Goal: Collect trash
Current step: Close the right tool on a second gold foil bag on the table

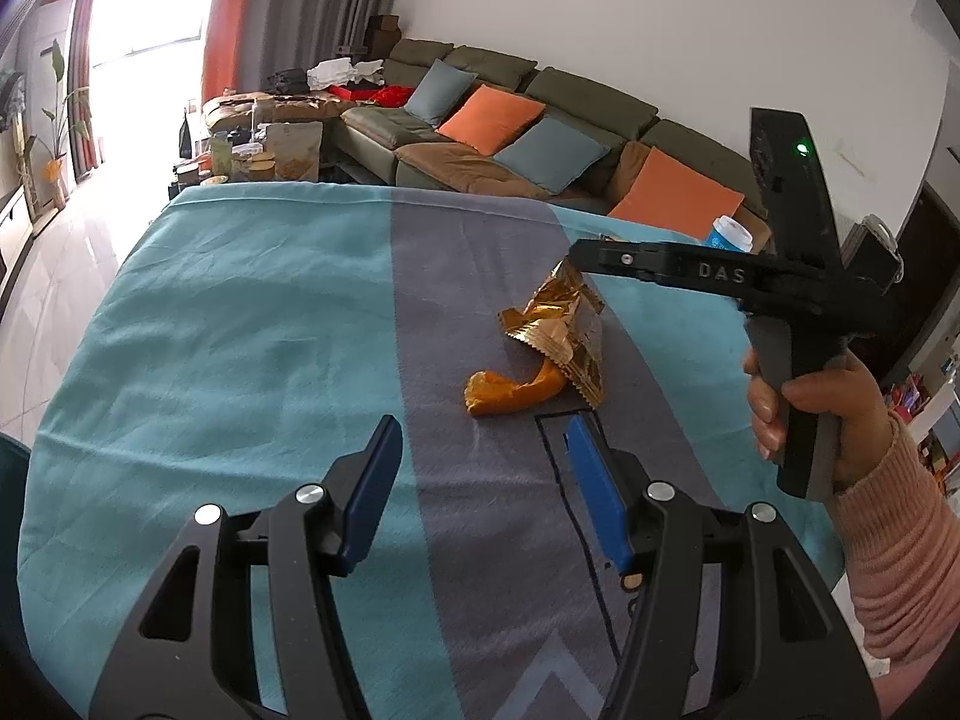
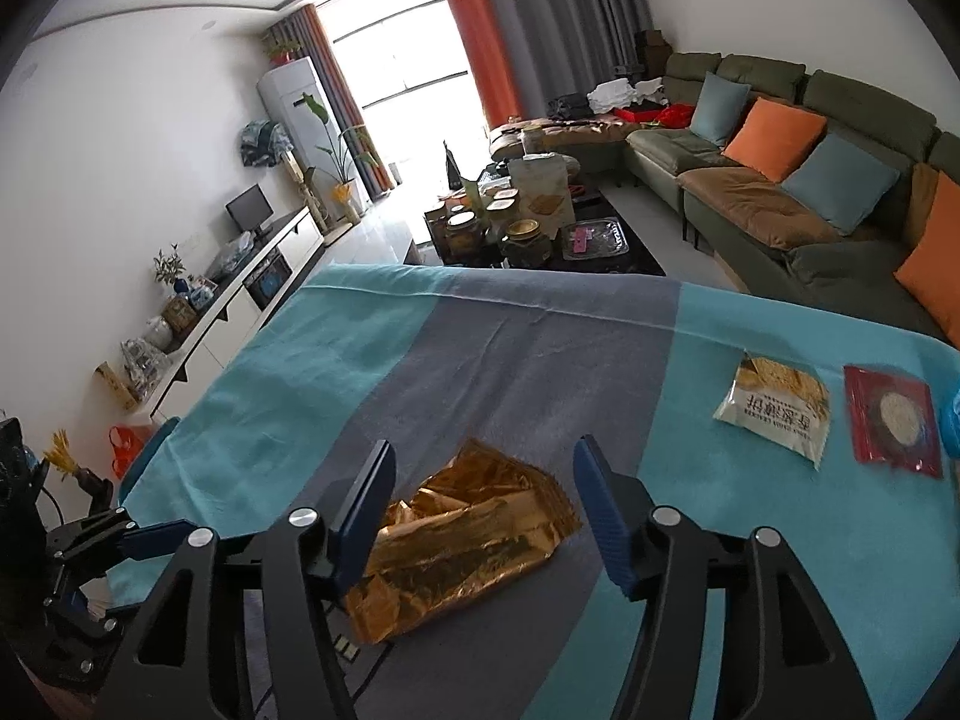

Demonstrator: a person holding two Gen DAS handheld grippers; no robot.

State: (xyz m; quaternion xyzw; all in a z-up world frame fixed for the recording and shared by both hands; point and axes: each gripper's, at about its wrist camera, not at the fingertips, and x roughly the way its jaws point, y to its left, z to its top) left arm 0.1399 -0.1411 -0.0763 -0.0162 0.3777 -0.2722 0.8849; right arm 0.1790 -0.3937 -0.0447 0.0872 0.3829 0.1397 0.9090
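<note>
1. My left gripper: its jaws are standing apart with nothing between them, hovering over the grey stripe of the cloth-covered table, toward the near edge.
2. My right gripper: its jaws are standing apart, straddling the gold foil wrapper without pressing on it. My left finger is sitting just beside the wrapper's left side; my right finger is standing clear of its right edge. From the left wrist view the same tool is reaching in from the right edge of the table, above the wrapper.
3. My right hand: it is gripping the tool's handle, in a pink knitted sleeve.
4. Gold foil wrapper: crumpled and lying on the grey stripe, about mid-table.
5. Orange wrapper: twisted, lying against the near side of the gold one, touching it.
6. White snack packet: lying flat on the teal part, toward the right edge.
7. Red packet: lying flat just beside the white one, nearer the right edge.
8. Blue cup with a white lid: standing at the far right corner, partly hidden behind the right tool.
</note>
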